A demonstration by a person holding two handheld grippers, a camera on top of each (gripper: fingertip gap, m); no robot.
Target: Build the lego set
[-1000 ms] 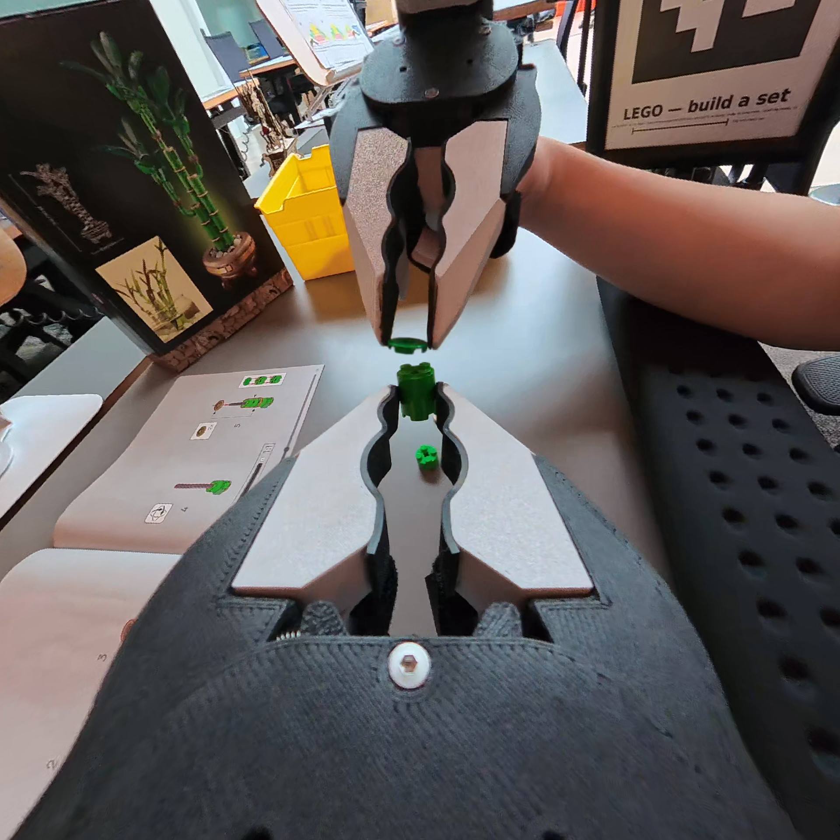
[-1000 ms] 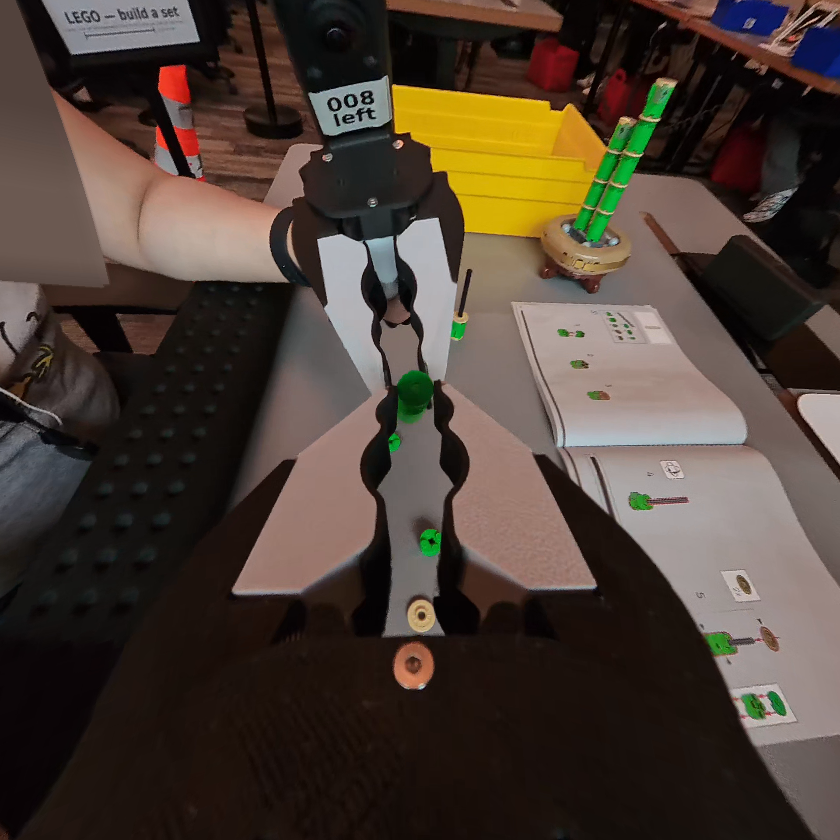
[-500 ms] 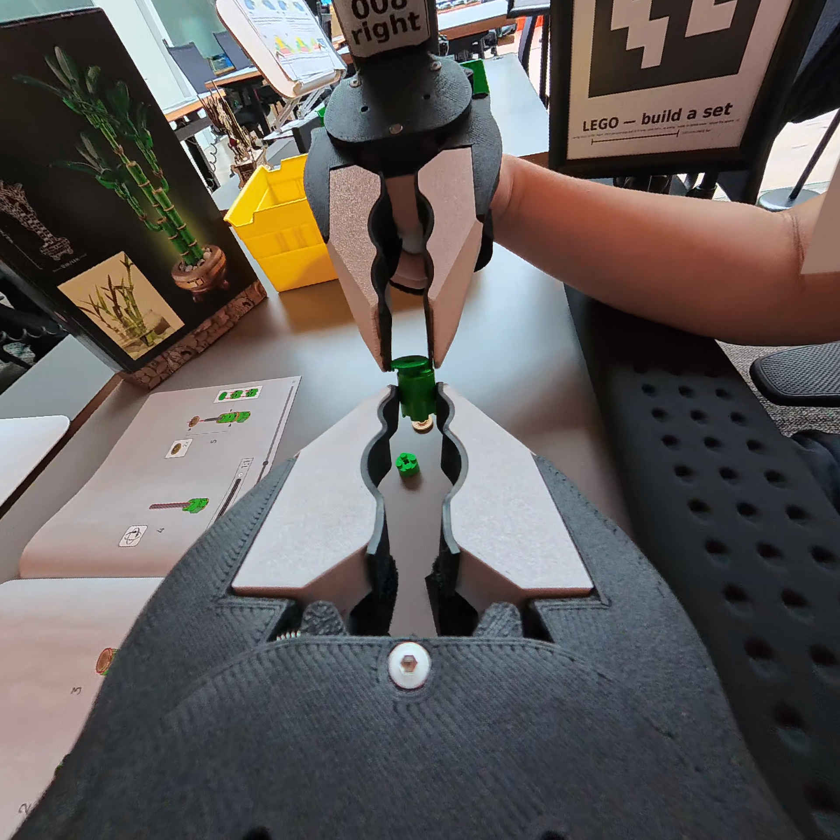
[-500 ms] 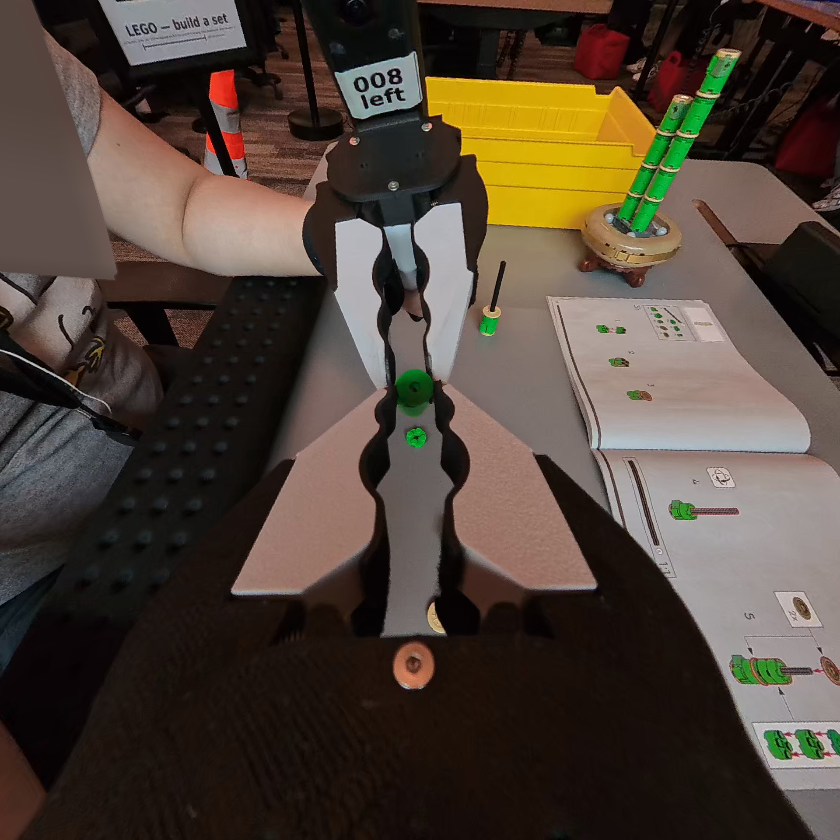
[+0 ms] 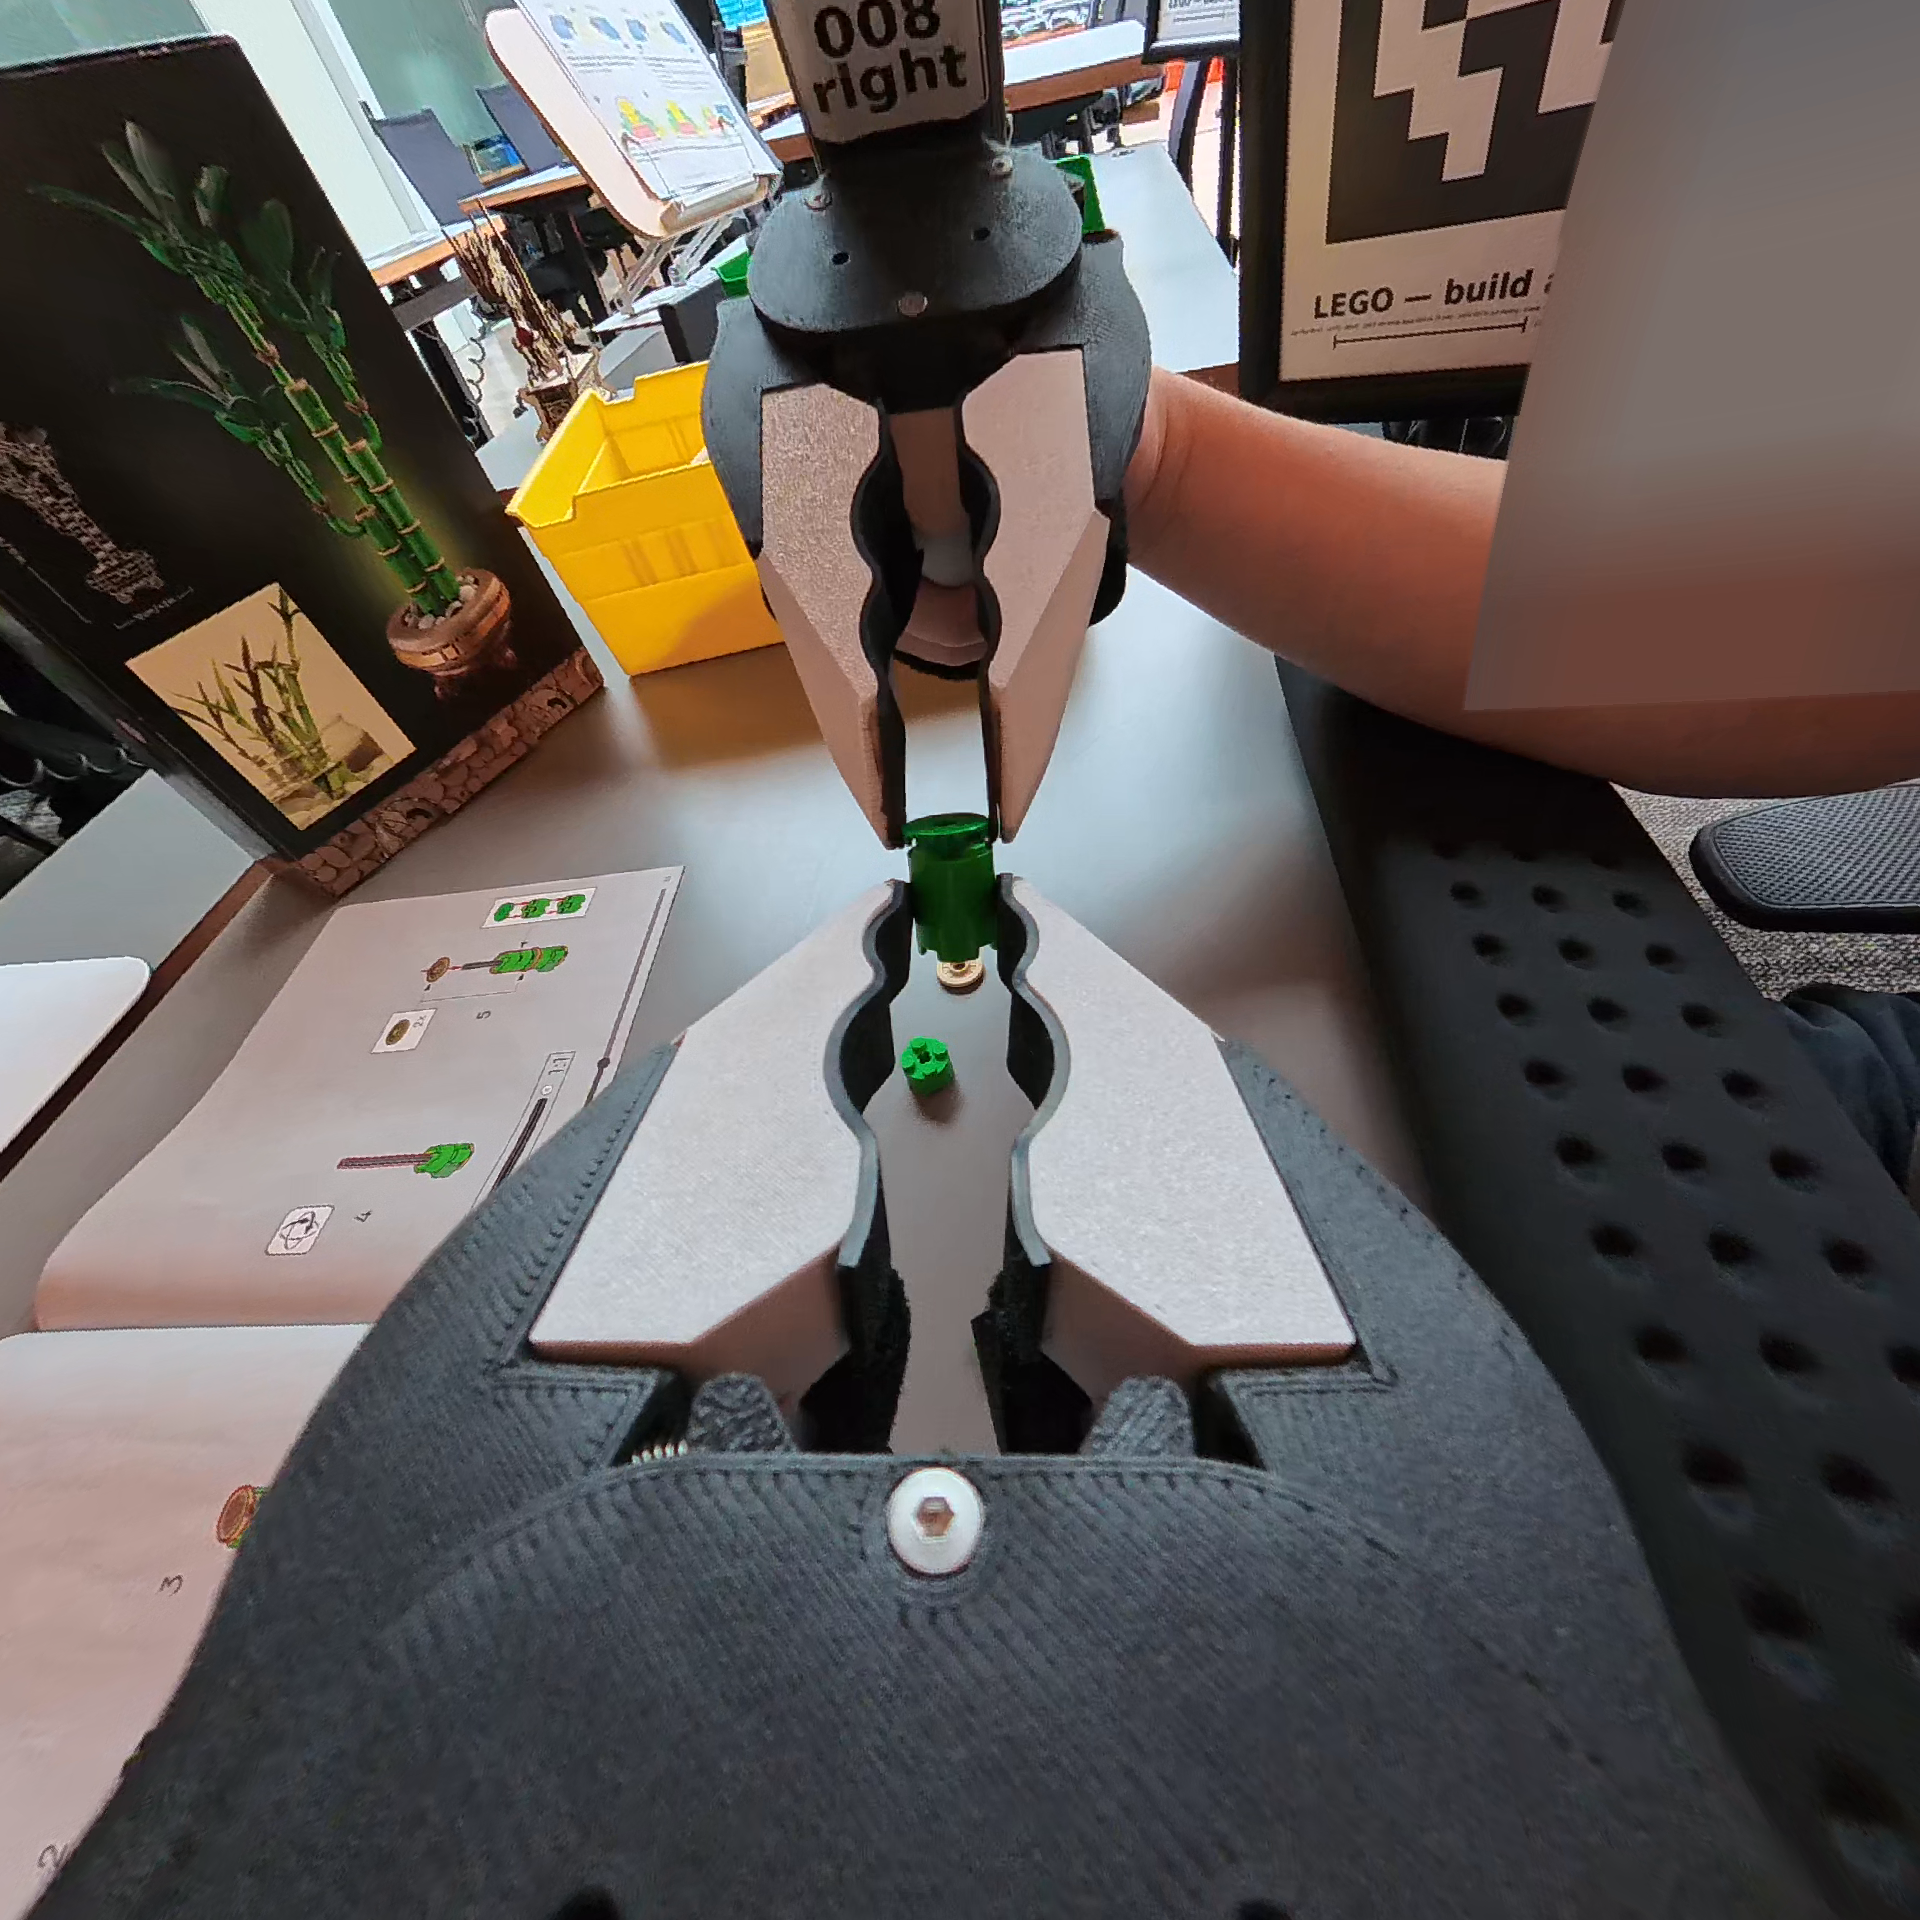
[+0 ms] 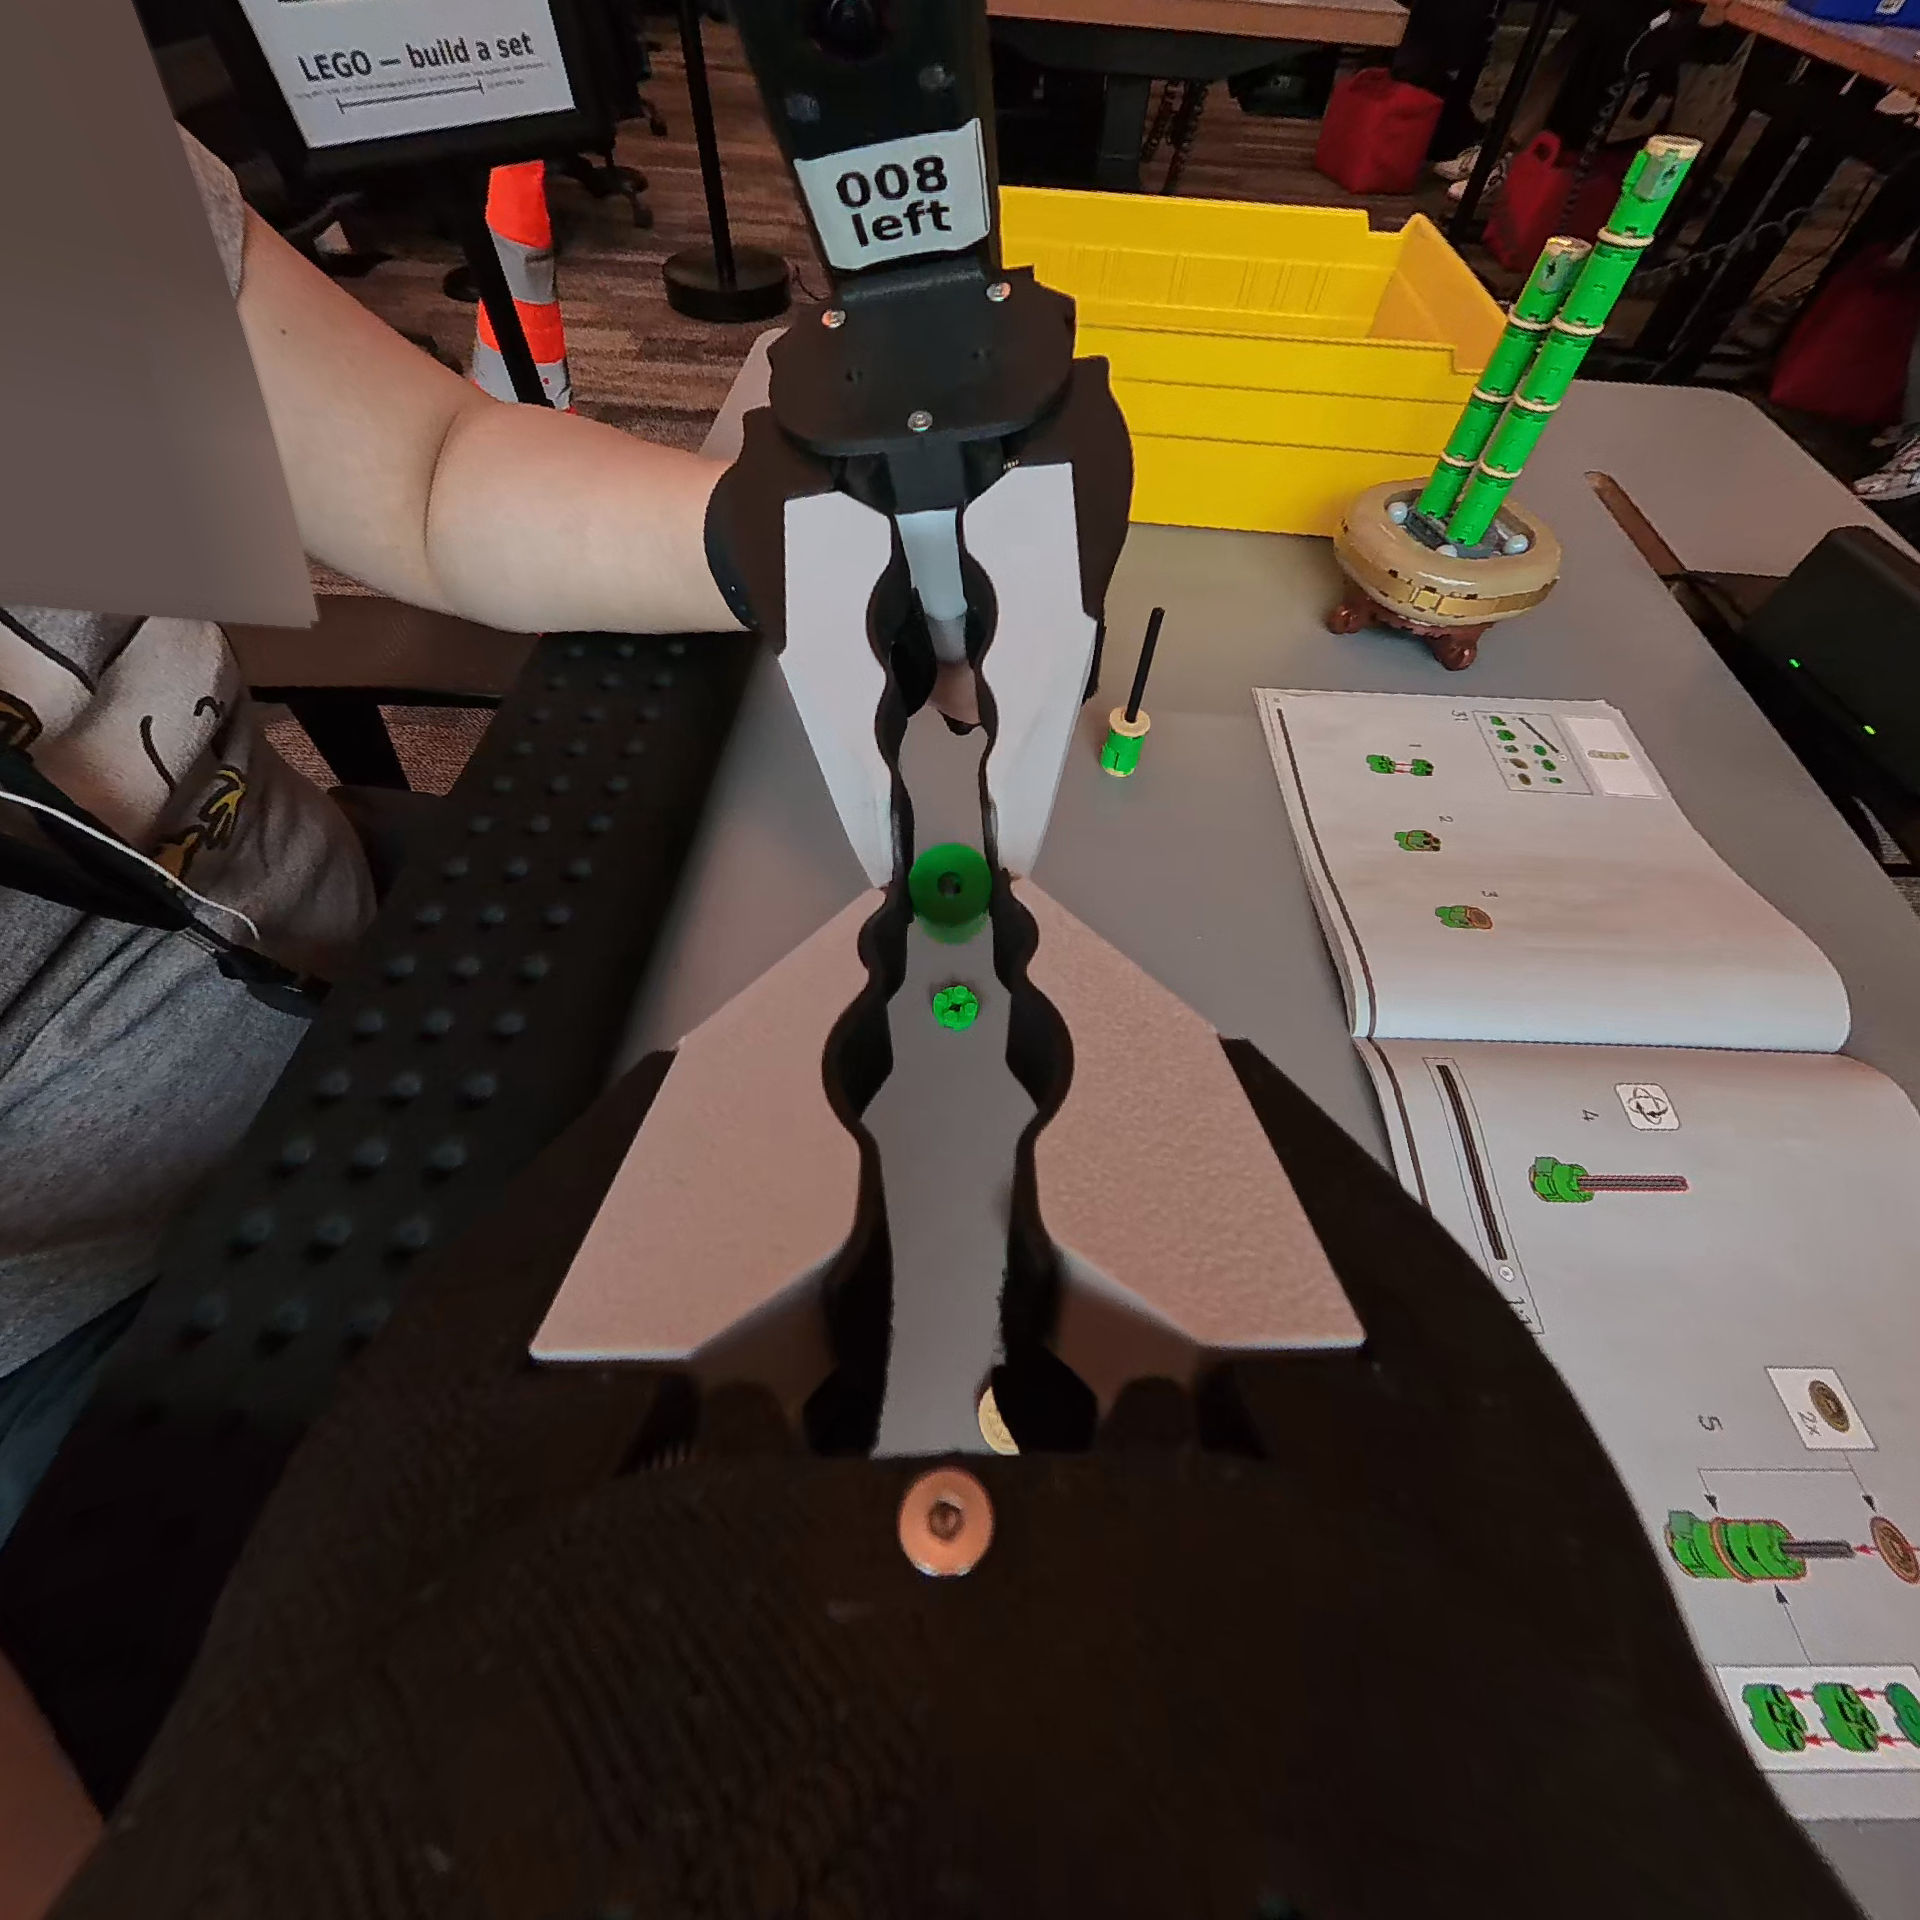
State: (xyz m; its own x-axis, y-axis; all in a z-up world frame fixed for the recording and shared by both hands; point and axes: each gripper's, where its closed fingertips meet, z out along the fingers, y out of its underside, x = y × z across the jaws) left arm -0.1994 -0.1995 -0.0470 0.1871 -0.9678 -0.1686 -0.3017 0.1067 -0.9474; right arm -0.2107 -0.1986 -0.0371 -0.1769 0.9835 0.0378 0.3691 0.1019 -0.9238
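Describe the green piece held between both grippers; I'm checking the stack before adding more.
The green round lego stack looks like glossy plastic: a flat disc atop a round brick, with a centre hole showing in the right wrist view. The left gripper pinches the brick; the right gripper pinches the disc. It is held off the grey table, above a tan round piece.

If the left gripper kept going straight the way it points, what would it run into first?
Probably the right gripper, which faces it tip to tip. The green round lego piece held in the left gripper already meets the right one's fingertips, though depth is hard to judge.
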